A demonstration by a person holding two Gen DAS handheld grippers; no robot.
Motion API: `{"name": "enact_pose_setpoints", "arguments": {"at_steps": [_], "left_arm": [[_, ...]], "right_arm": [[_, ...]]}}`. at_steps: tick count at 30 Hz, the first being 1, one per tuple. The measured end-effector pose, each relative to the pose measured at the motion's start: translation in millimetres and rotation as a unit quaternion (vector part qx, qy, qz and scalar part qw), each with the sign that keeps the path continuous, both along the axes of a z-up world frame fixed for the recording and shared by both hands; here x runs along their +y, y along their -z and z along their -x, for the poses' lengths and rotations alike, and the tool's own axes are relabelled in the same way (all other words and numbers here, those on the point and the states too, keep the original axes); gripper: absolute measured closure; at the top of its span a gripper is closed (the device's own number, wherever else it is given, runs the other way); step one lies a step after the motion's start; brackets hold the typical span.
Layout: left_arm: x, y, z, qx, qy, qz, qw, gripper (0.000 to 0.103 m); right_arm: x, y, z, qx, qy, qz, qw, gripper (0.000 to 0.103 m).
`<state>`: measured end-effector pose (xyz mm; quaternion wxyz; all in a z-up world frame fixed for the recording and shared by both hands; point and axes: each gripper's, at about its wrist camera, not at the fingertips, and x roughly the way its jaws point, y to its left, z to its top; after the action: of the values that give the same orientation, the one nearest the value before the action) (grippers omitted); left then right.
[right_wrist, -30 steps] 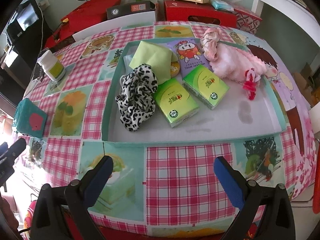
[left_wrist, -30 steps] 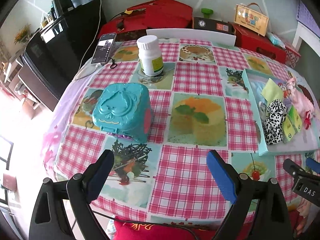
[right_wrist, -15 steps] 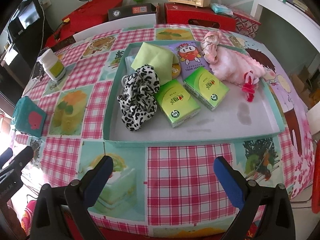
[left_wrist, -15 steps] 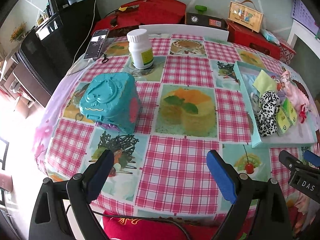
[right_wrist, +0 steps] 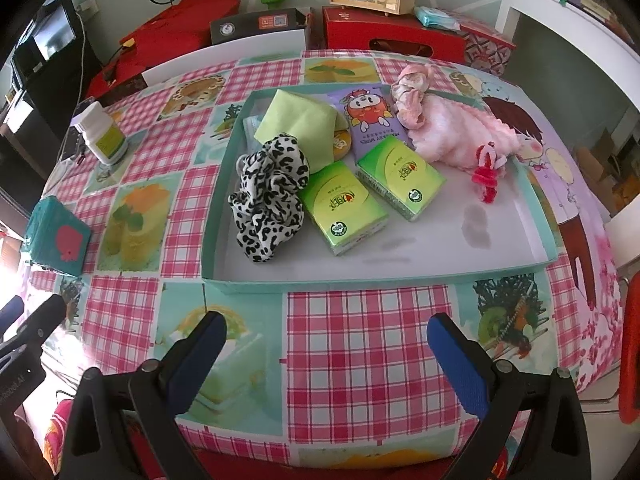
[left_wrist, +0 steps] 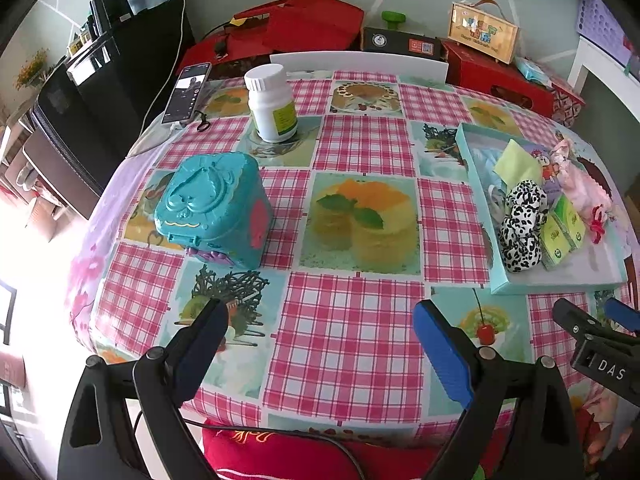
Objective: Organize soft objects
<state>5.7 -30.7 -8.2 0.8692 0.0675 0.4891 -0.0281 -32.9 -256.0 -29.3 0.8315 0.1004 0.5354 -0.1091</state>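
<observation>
A shallow teal tray [right_wrist: 384, 282] [left_wrist: 476, 184] holds a black-and-white spotted scrunchie [right_wrist: 268, 196] [left_wrist: 520, 224], two green tissue packs [right_wrist: 344, 210] [right_wrist: 400, 178], a folded light-green cloth [right_wrist: 300, 124], a purple wipes pack [right_wrist: 370, 120] and a pink fluffy cloth [right_wrist: 452, 136] with a red clip [right_wrist: 486, 182]. My right gripper [right_wrist: 326, 332] hovers open over the tablecloth just in front of the tray. My left gripper [left_wrist: 320, 320] is open above the table's near edge, well left of the tray; nothing is between its fingers.
A teal plastic box [left_wrist: 214, 208] [right_wrist: 56, 236] stands on the left of the round checked table [left_wrist: 352, 312]. Behind it stand a white pill bottle [left_wrist: 272, 104] and a phone [left_wrist: 186, 94]. Red boxes [right_wrist: 392, 36] and black cabinets [left_wrist: 100, 80] line the back.
Both grippers have pulled back and risen from the table, so the box and tray look smaller and farther. Both stay open. No object on the table has shifted.
</observation>
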Motion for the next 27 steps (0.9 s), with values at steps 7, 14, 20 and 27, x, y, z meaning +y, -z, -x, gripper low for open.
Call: {"name": "enact_pose_setpoints", "arguments": {"at_steps": [7, 14, 20, 27], "left_arm": [[-0.6, -6.4, 0.3, -0.006, -0.001, 0.0, 1.0, 0.009], [-2.7, -8.9, 2.0, -0.008, 0.0, -0.004, 1.0, 0.009], [-3.2, -11.4, 3.7, -0.011, -0.001, -0.008, 0.9999, 0.009], [-1.8, -12.5, 4.4, -0.012, -0.004, -0.008, 0.9999, 0.009]], "right_arm": [[-0.2, -3.0, 0.8, 0.0, 0.0, 0.001, 1.0, 0.001], [-0.3, -4.8, 1.2, -0.001, -0.001, 0.001, 1.0, 0.001], [1.3, -8.5, 1.3, -0.002, -0.001, 0.003, 1.0, 0.001], [3.3, -10.4, 2.9, -0.003, -0.003, 0.004, 1.0, 0.001]]}}
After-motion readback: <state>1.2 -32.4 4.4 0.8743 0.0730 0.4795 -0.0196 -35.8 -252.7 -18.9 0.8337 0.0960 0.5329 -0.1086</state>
